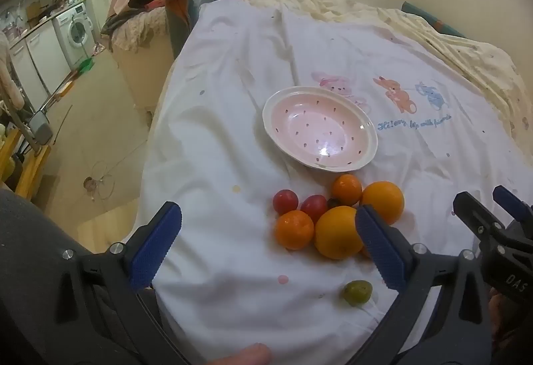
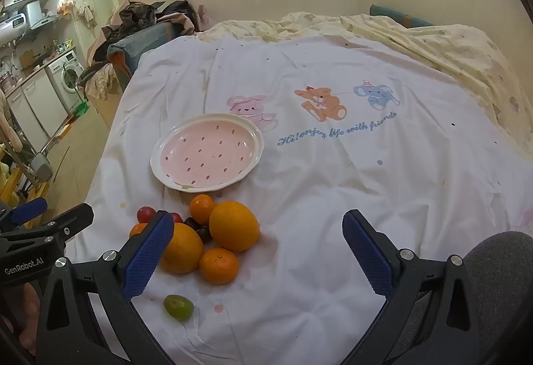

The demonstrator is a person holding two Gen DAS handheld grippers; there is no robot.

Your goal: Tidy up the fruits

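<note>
Orange fruits (image 1: 336, 221) beyond left hand-held gripper (image 1: 266, 241)

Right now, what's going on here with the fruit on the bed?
A person holds a gripper in each hand over a white sheet. The left gripper and right gripper are both open and empty. The pink plate holds nothing yet. Just in front of it sits a pile of oranges, smaller tangerines and red cherry tomatoes, with one green fruit apart, nearest the cameras. Nothing appears sorted yet.
</note>
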